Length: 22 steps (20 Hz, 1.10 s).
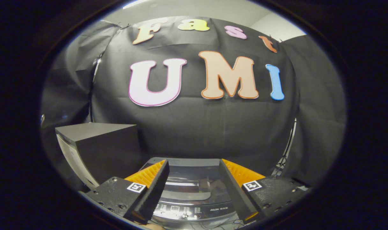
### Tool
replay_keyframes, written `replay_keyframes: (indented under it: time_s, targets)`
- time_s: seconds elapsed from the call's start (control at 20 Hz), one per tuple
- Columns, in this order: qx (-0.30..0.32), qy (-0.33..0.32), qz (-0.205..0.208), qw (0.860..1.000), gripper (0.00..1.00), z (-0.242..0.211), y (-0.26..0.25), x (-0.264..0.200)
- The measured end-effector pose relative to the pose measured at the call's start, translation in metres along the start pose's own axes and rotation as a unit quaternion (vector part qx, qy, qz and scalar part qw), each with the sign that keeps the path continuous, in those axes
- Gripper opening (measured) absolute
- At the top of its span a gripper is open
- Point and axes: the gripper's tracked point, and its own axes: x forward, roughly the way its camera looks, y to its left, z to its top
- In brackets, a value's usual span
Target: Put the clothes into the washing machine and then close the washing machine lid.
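Two gripper fingers are reaching forward from the near side, spread wide apart and holding nothing, with the gripper hanging above a small top-loading washing machine. Most of the machine is sitting between and just beyond the fingers: its glossy lid is lying flat in the gap between them, apparently closed, and a control panel with small buttons is running along the near edge below the fingertips. Behind the machine, the black cloth wall of the booth is rising. To the left and a little farther away, a dark box is standing beside the machine. No clothes can be made out from here, so where they are lying cannot be told. As a judgement, clothes will be handling as light, soft and floppy things, best pinched at a bunched fold so both fingers are biting into cloth rather than sliding off. The lid is looking stiff, smooth and probably slippery, so it will likely be taking a hold or a push best at its near edge, close to the panel, moved gently on its hinge.
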Motion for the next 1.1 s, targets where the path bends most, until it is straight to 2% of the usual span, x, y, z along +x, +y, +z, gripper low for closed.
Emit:
replay_keyframes:
  time_s: [0.25,0.7,0.95,1.1]
  targets:
    - [0.011,-0.007,0.002,1.000,0.97,-0.007,-0.003,-0.011]
    - [-0.030,-0.063,0.052,0.996,0.97,-0.010,-0.002,-0.016]
    - [0.019,-0.020,0.038,0.999,0.95,-0.037,0.003,-0.039]
    - [0.028,-0.013,0.032,0.999,0.96,-0.044,0.004,-0.042]
